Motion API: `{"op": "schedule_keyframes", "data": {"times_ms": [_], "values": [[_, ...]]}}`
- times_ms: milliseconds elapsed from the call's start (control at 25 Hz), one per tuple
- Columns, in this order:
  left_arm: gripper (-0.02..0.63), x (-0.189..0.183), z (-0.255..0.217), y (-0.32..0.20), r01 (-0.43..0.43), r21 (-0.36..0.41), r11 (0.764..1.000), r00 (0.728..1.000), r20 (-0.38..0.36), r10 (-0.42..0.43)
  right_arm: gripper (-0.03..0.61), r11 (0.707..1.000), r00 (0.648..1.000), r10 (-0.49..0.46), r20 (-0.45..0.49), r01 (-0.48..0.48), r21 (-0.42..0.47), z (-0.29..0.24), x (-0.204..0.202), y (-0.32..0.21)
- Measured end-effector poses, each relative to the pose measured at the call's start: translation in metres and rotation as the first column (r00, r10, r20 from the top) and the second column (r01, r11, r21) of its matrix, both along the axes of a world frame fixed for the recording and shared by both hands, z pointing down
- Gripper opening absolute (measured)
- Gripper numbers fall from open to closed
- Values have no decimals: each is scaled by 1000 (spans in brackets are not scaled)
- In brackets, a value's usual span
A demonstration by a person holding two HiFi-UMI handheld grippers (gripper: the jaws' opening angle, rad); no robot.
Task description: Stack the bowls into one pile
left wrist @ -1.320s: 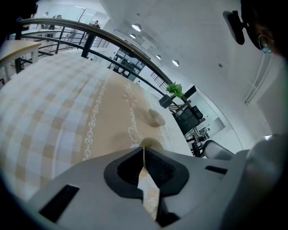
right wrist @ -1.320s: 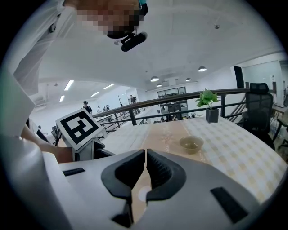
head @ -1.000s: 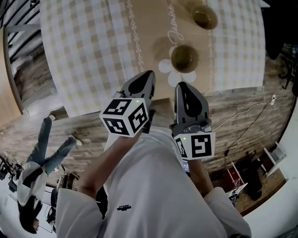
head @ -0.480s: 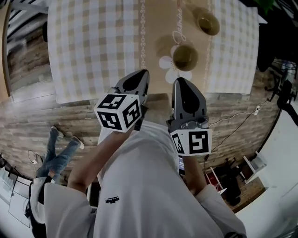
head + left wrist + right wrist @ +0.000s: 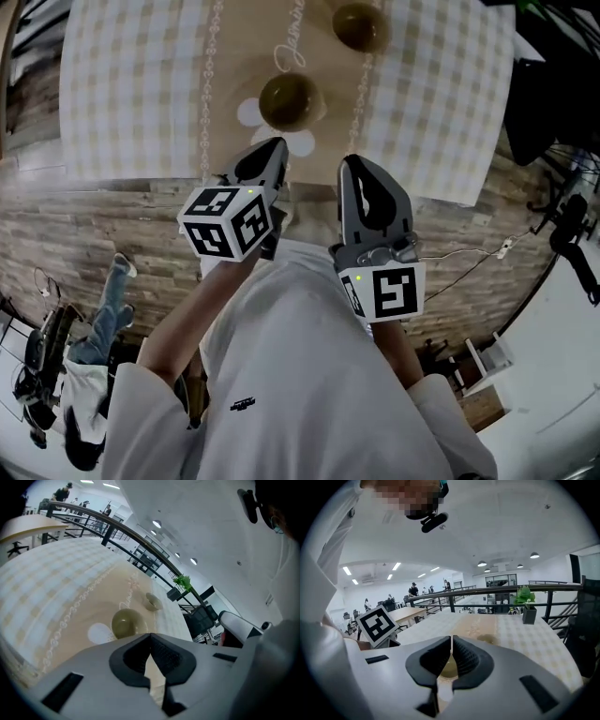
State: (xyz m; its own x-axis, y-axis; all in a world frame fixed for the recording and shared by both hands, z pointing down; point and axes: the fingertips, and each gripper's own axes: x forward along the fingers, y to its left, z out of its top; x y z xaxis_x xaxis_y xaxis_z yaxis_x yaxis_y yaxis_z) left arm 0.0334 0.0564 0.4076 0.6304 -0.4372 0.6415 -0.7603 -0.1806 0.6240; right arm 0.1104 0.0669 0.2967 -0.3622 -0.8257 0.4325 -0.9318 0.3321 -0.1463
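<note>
Grey two-jaw left gripper [image 5: 270, 148]: jaws pressed together, nothing held, kept over the near edge of the checked-cloth surface [image 5: 131, 84]. Grey two-jaw right gripper [image 5: 358, 167]: jaws likewise closed and empty, held beside the left. Near olive-green round bowl [image 5: 289, 100]: set upright on the beige runner [image 5: 248, 37], just beyond both grippers. Far olive-green round bowl [image 5: 356, 25]: set farther along the runner, apart from the first, unstacked.

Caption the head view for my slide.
Left gripper and right gripper, both shut, poised before table; near bowl and far bowl unstacked.
</note>
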Motion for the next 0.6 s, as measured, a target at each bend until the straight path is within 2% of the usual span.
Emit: {"op": "schedule_keyframes", "data": {"times_ms": [120, 280, 480, 600], "values": [[21, 3, 1, 8, 65, -11, 998, 998, 10, -65, 41, 1000, 1000, -29, -1, 29, 7, 0, 13, 7], [21, 9, 4, 15, 177, -27, 984, 984, 23, -176, 41, 998, 997, -70, 17, 70, 6, 5, 38, 15], [21, -7, 13, 13, 318, -49, 947, 948, 20, -317, 41, 991, 991, -133, 23, 133, 1, 14, 39, 19], [23, -16, 26, 12, 385, -92, 919, 923, 23, -384, 41, 988, 988, -155, 25, 155, -12, 20, 36, 16]]}}
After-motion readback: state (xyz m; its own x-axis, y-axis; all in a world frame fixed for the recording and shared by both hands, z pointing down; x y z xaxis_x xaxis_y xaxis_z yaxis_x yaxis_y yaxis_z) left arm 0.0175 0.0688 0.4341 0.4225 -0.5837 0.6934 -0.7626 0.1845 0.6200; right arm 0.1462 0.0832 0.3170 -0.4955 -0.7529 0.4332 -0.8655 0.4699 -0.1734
